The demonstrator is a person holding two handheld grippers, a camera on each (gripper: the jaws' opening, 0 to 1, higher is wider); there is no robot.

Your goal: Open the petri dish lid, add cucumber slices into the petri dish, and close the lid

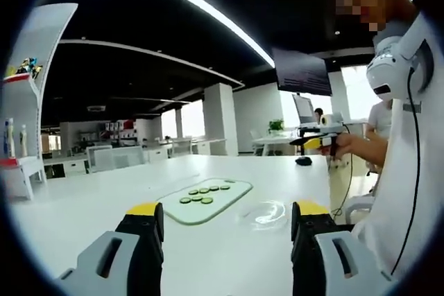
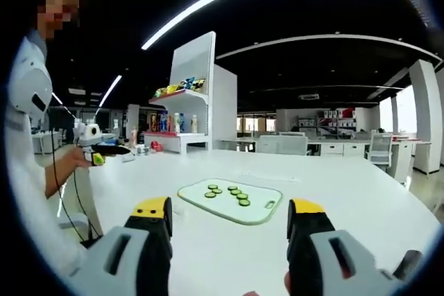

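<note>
Both claws, left [image 1: 225, 230] and right [image 2: 229, 227], are held released above the white surface [image 1: 104, 199], where round green cucumber slices [image 1: 203, 195] are laid on a pale green cutting board [image 1: 229, 202] beside a clear lidded petri dish [image 1: 266, 213].

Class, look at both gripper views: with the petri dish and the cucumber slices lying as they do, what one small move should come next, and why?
Probably lower the left gripper toward the petri dish to lift its lid. The clear dish looks closed on the white table, beside the cutting board. The cucumber slices lie on the board. Both the left gripper and the right gripper are open and empty above the table.
</note>
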